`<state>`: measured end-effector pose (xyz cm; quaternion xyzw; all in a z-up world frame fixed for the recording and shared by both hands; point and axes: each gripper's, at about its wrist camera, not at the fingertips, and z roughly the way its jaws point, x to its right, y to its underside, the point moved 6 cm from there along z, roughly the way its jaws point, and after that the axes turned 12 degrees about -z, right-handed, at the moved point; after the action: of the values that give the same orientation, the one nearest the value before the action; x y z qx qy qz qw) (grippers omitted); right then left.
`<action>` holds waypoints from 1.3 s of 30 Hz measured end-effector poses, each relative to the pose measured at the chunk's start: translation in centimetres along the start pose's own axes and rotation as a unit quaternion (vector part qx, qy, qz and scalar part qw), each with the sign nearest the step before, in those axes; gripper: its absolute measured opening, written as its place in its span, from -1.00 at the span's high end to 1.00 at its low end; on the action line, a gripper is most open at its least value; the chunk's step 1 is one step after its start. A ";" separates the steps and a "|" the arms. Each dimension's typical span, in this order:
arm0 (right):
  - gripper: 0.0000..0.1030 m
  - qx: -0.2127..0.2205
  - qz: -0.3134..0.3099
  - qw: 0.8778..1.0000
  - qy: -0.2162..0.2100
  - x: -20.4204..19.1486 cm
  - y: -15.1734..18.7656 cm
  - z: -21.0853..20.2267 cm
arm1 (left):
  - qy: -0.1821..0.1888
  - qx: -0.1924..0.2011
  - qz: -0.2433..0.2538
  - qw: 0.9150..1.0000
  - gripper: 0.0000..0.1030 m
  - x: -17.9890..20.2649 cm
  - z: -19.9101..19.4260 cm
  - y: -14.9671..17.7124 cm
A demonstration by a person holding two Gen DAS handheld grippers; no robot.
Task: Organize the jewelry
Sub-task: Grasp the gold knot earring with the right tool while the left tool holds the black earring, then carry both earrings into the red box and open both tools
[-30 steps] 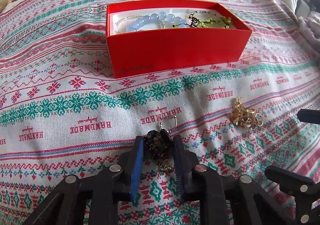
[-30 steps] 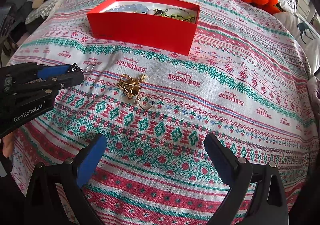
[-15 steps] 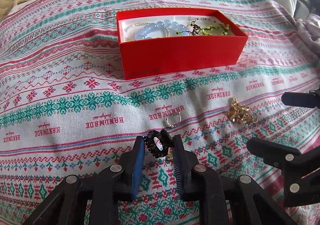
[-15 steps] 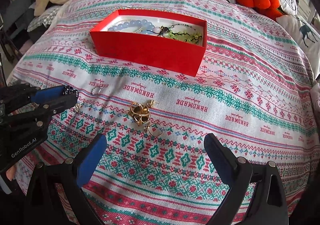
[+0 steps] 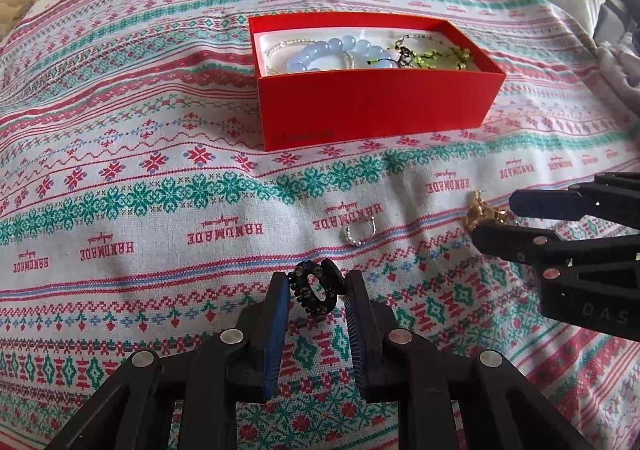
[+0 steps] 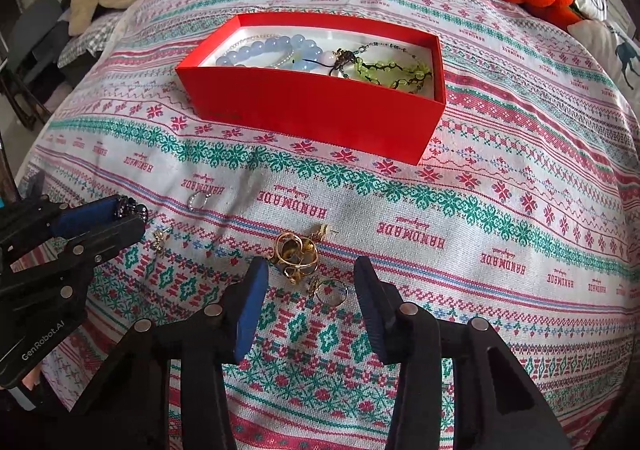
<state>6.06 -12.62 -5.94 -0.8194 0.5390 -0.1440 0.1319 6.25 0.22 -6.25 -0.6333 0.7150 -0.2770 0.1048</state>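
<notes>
Closing on the pile now, my right hand-held gripper has its jaws coming together with the tangle of gold rings just ahead of the tips and a loose thin ring between them; no pad presses on anything yet, as far as I can see. My left hand-held gripper is pinching a black ring above the bedspread.

The risk I see on the right is a partial catch. The gold pieces lie heaped and interlocked, so the pads may take one loop and drag the rest, or push the pile forward over the soft cloth. The thin ring could be flicked aside or pressed into a fold. On the left, the black ring sits at the very tips, and a small slip would drop it short of the red box, which lies far off with bead bracelets already inside. A small silver ring and a little earring lie loose near the left tips and could be knocked.

Compared with a second ago, the right jaws were spread wide and well short of the gold pile; now they flank it. The black ring was low on the cloth then, and is lifted now.
</notes>
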 end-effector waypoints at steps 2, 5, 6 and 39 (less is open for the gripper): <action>0.28 0.000 0.003 1.000 -0.002 0.1 -0.2 0.2 | 0.000 -0.001 -0.002 1.000 0.57 -0.1 0.0 0.0; 0.51 0.000 0.003 1.000 -0.002 0.1 -0.4 0.2 | -0.001 -0.003 -0.005 1.000 0.57 -0.4 0.0 0.0; 0.56 0.000 0.002 1.000 -0.002 0.2 -0.4 0.2 | -0.001 -0.004 -0.006 1.000 0.57 -0.4 0.1 0.0; 0.68 0.085 0.092 0.990 -0.064 3.9 -4.2 -8.0 | 0.049 0.035 -0.056 0.997 0.57 2.4 -4.3 -6.8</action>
<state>8.02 -15.07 3.35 -0.7599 0.5881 -0.1238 0.2478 9.43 -1.26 1.41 -0.6536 0.6727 -0.3383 0.0764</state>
